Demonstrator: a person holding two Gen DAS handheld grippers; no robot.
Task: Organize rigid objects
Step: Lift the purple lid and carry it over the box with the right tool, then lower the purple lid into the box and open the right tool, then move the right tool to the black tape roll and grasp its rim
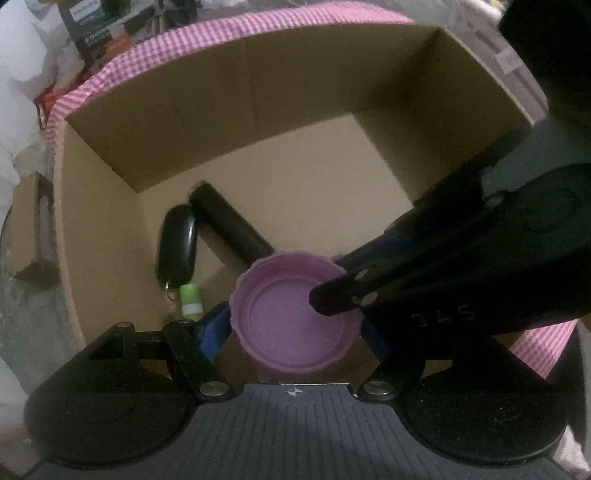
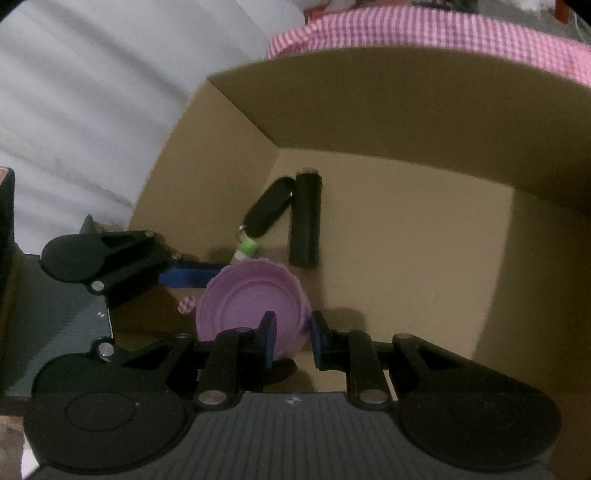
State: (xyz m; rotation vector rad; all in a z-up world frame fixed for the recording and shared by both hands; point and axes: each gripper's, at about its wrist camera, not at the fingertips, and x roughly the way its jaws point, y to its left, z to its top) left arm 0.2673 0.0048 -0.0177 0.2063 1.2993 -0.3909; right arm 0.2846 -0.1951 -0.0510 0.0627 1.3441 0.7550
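Box (image 1: 229,110): a brown cardboard box is sitting open-topped on a pink checked cloth (image 1: 295,18), filling most of both views.
Left gripper (image 1: 295,325): it is pointing steeply down into the near part of the box, its jaws standing fairly wide with a blue pad on each side of the purple lid; the pads are pressing against its rim from left and right.
Right gripper (image 2: 293,341): it is reaching in from the right, its jaws drawn close together and pinching the lid's rim, one blue finger inside the rim and one outside.
Purple lid (image 1: 295,314): a round lid with a wavy edge is being held hollow side up by both grippers, above the near left part of the box floor.
Black cylinder (image 1: 231,225): it is lying on the box floor, far of the lid, near the left wall.
Black fob (image 1: 177,247): an oval fob is lying just left of the cylinder, its far end touching it.
Green tube (image 1: 190,297): a small green piece with a white band is lying at the fob's near end, left of the lid.
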